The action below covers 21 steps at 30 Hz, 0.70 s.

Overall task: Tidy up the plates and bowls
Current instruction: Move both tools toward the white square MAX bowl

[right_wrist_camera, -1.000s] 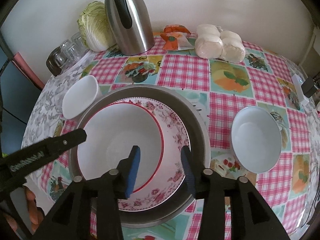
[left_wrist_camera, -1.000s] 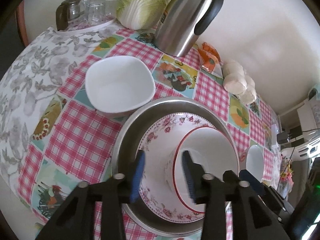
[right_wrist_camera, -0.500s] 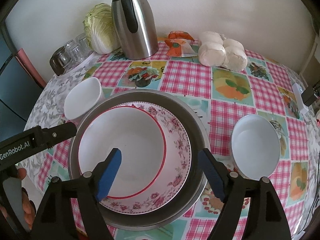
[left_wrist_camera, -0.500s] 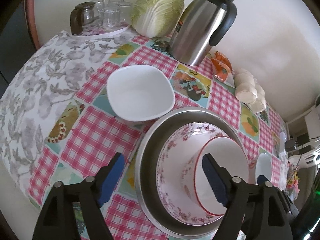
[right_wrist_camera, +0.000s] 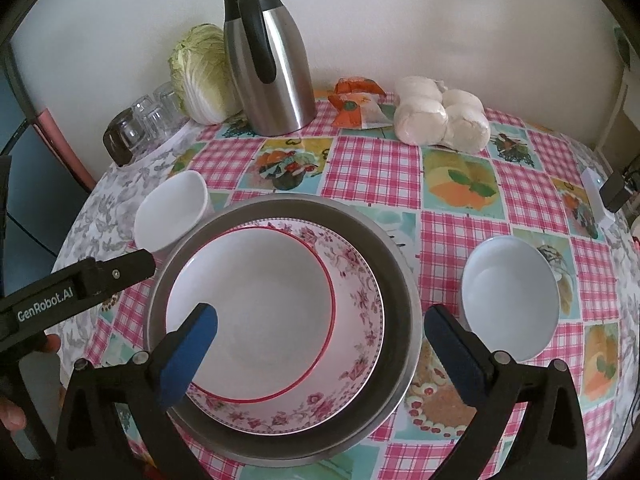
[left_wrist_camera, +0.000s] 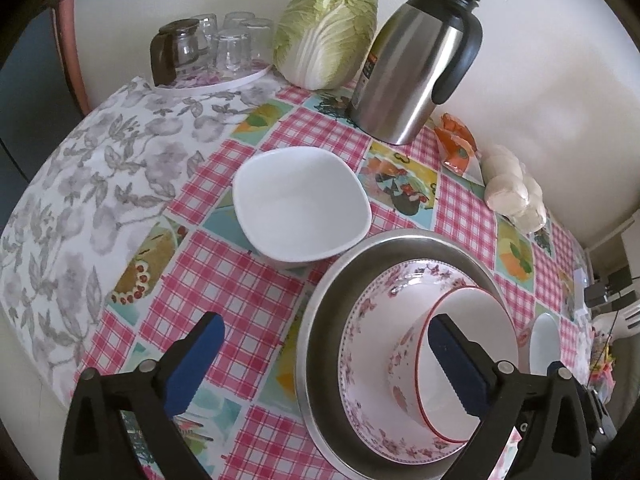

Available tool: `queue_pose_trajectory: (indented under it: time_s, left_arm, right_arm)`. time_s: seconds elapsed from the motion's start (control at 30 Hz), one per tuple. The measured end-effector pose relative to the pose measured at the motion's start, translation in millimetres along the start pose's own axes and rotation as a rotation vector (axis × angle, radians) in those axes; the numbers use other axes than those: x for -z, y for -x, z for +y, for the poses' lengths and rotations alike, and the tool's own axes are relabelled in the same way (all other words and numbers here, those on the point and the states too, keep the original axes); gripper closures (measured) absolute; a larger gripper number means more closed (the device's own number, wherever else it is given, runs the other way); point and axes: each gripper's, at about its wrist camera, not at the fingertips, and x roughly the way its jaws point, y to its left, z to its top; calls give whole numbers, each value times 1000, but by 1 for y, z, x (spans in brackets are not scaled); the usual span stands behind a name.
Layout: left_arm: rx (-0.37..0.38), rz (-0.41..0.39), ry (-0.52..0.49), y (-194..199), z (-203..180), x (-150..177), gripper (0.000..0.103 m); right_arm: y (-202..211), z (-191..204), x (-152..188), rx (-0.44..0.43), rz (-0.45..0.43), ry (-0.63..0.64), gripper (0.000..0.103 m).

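The stack sits mid-bench: a steel basin holding a flowered plate, with a red-rimmed bowl nested on top. Two loose pieces are not yet stacked. A squarish white bowl stands just beside the basin at its 10 o'clock, nearly touching the rim. A round white bowl stands apart at the basin's 3 o'clock.

Both tongs are spread wide and hold nothing. The left tongs hang above the basin's left edge, with the squarish bowl at 12 o'clock ahead of them. The right tongs hover over the stack, with the round bowl at about 2 o'clock from them.

The step in hand looks like fetching one of the loose bowls. For the squarish bowl, I would bring the left tongs forward and pinch the near wall, one finger inside and one outside. A bite low on the wall should stop the smooth glaze from slipping. Lift it straight up before swinging right, because the basin rim is so close that a sideways drag may knock it. Set it down level in the red-rimmed bowl. The steel jug and the cabbage stand farther back at 12 o'clock, likely out of the path.
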Motion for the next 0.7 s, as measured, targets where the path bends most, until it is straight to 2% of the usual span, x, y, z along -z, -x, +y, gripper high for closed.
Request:
queue_pose_trajectory:
  time_s: [0.43, 0.7]
  left_arm:
    - [-4, 6, 54, -8, 33, -11, 0]
    - [21, 7, 99, -15, 56, -27, 0]
  right_arm:
    - [0, 2, 2, 42, -22, -42, 0]
    - [-2, 6, -1, -17, -31, -115, 0]
